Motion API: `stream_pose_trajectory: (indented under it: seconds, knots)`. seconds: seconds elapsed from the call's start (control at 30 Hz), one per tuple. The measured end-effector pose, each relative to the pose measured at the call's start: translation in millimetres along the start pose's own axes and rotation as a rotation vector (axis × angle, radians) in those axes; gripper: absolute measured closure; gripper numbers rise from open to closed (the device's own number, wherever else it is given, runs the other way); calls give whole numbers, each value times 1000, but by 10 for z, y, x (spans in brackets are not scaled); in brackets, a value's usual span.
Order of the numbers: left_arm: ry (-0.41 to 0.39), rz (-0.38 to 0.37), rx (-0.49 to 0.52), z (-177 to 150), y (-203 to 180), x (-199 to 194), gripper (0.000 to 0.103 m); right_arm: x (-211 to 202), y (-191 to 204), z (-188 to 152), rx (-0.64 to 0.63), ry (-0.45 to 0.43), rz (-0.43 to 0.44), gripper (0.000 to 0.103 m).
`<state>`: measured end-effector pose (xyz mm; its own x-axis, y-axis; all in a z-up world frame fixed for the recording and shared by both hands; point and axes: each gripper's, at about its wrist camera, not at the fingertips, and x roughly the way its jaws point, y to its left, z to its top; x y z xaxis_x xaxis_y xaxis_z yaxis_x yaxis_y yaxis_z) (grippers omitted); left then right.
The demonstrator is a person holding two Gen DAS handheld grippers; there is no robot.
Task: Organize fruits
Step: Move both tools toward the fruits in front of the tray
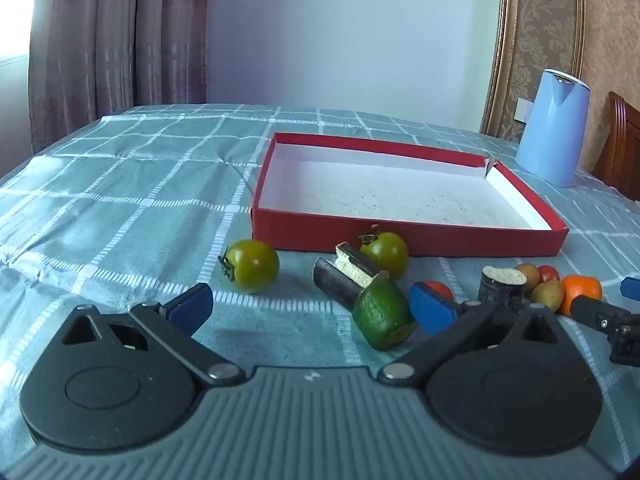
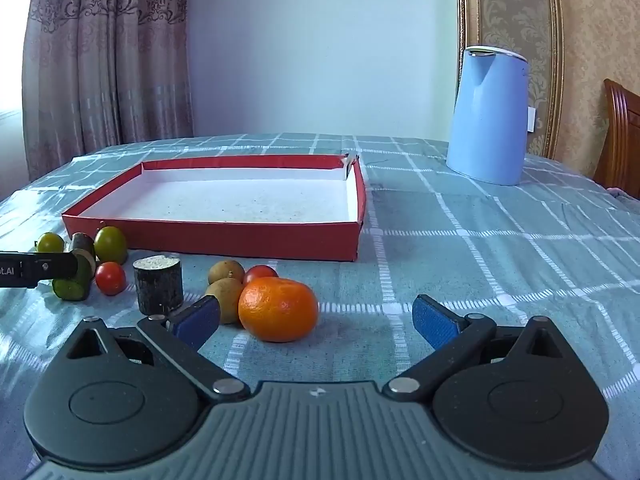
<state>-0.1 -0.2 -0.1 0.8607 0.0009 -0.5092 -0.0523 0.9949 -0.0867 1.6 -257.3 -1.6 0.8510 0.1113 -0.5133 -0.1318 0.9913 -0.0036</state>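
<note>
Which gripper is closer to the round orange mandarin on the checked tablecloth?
Right. The right gripper is open just in front of the round orange mandarin. The left gripper sits off to its left, by the green cut fruit piece.

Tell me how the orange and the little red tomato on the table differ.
The orange is much bigger than the red tomato. The orange has dimpled skin; the tomato is smooth and glossy. The orange lies right in front of the right claw, the tomato off to the left. Both are round and rest on the tablecloth.

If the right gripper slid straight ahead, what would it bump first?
Probably the orange: it sits just ahead of the open right gripper, slightly left of centre. Farther on is the red box.
</note>
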Motion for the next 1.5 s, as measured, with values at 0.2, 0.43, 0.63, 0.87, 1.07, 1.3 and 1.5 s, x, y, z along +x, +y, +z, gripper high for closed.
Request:
stream_pose_trajectory:
  seconds: [0.2, 0.43, 0.63, 0.87, 1.07, 1.3, 1.5]
  knots:
    - [-13, 9, 13, 3, -13, -27, 0, 11, 21, 1, -12, 11, -11, 0]
    - [-15, -1, 45, 8, -33, -38, 0, 38, -13, 10, 11, 27, -2, 0]
    - [15, -39, 51, -11, -23, 2, 0, 60, 10, 9, -3, 38, -9, 0]
    - [-17, -8, 114, -50, -133, -39, 0, 68, -9, 15, 10, 43, -5, 0]
    - [-6, 18, 217, -101, -306, -103, 0, 84, -8, 17, 7, 54, -4, 0]
    - [-12, 17, 196, -87, -364, -66, 0, 83, -11, 15, 11, 50, -7, 0]
    - [-6, 19, 184, -101, -370, -51, 0, 93, -26, 20, 28, 56, -14, 0]
